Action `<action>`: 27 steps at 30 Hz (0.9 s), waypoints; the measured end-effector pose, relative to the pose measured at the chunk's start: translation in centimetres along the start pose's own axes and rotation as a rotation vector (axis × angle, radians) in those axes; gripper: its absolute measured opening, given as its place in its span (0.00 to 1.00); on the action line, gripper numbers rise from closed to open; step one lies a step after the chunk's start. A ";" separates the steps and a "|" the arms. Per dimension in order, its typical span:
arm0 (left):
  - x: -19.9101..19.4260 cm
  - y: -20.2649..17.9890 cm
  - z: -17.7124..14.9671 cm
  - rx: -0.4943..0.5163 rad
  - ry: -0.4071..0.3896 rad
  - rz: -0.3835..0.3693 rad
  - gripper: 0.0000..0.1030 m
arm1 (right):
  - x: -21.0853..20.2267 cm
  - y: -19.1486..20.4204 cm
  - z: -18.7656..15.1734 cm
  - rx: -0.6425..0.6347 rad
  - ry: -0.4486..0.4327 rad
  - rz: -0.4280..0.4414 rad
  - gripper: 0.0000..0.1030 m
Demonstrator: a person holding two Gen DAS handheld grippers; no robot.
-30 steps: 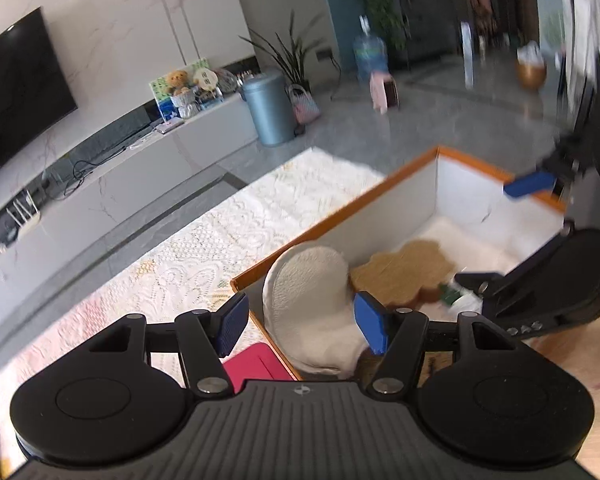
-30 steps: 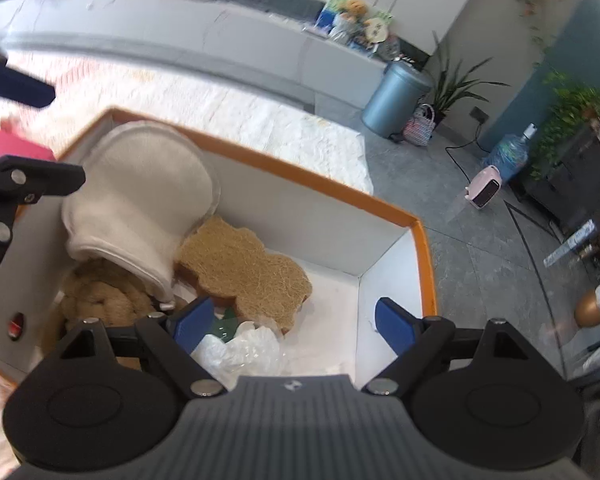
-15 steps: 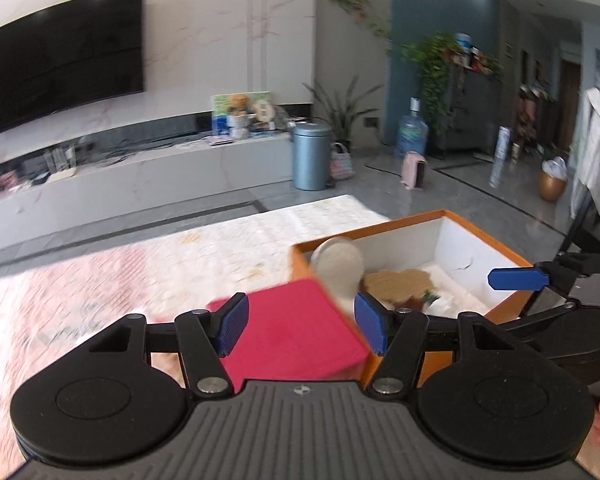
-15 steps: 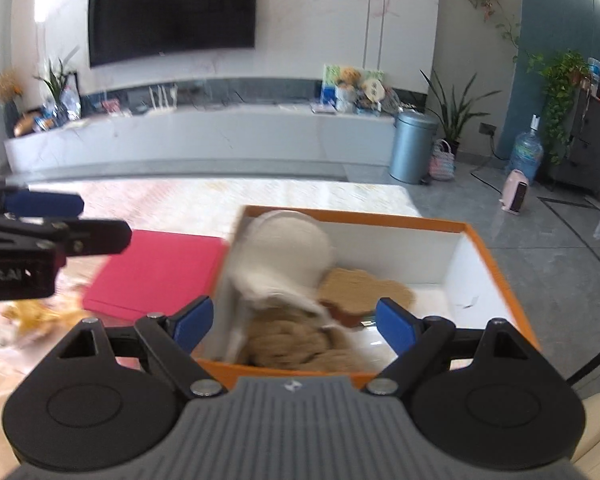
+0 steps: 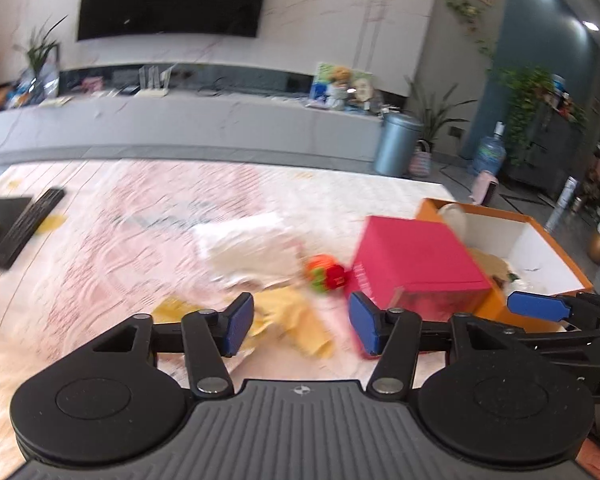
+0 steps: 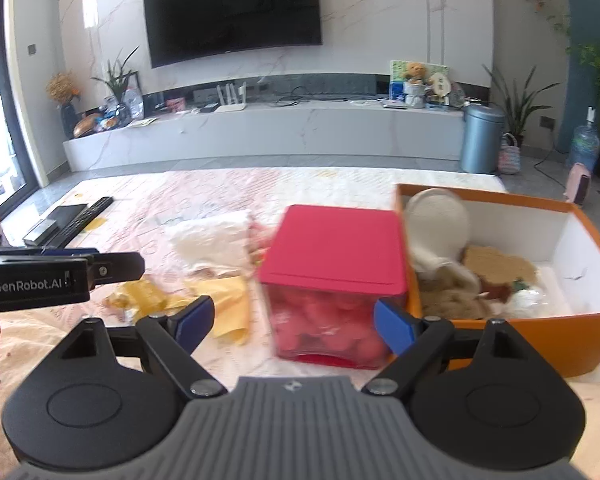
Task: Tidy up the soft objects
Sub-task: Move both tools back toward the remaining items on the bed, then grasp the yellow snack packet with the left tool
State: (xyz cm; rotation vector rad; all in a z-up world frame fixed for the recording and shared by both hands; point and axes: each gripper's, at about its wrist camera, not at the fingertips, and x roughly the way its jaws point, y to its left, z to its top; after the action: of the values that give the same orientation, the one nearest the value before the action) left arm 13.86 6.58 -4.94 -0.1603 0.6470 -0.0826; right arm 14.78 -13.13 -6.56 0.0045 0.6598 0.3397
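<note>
An orange box [image 6: 520, 336] with white inner walls stands on the right of the rug and holds a cream soft pad [image 6: 436, 228], a tan cloth [image 6: 500, 264] and other soft items. It also shows in the left wrist view [image 5: 536, 300]. A red-lidded box [image 6: 332, 272] stands to its left. A white cloth [image 5: 252, 248], a yellow cloth [image 5: 296, 320] and an orange-red soft toy [image 5: 326, 274] lie on the rug. My left gripper [image 5: 300, 322] is open and empty above the yellow cloth. My right gripper [image 6: 290, 322] is open and empty before the red box.
A patterned rug [image 5: 120, 220] covers the floor. A black remote [image 5: 28, 224] and a dark flat item lie at its far left. A long white TV bench [image 6: 260, 136], a grey bin [image 6: 482, 138] and plants stand behind.
Both grippers have pulled back out of the orange box and swung left and up. The views now take in the rug, the red box and the loose cloths. Both stay open.
</note>
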 end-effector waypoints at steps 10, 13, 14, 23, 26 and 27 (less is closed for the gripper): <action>-0.6 7.5 -2.2 -0.169 0.105 0.010 0.57 | 3.9 6.0 0.3 -0.131 0.047 0.068 0.67; -0.3 9.2 -2.5 -0.218 0.142 -0.010 0.57 | 5.4 7.3 0.5 -0.165 0.072 0.077 0.64; -0.2 9.7 -2.6 -0.239 0.155 -0.019 0.57 | 5.9 7.8 0.5 -0.177 0.081 0.079 0.63; 2.8 11.9 -2.2 -0.421 0.214 -0.046 0.60 | 11.0 9.6 0.7 -0.248 0.150 0.068 0.49; 4.4 12.2 -2.2 -0.498 0.231 -0.047 0.64 | 12.8 9.6 0.7 -0.289 0.183 0.053 0.50; 5.0 12.2 -2.3 -0.515 0.243 -0.034 0.64 | 13.4 9.6 0.6 -0.304 0.193 0.052 0.49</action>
State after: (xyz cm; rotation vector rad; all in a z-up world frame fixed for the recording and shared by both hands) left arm 16.80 17.67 -11.85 -0.6657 0.8998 0.0352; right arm 22.01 0.19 -13.06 -0.3046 0.7946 0.4920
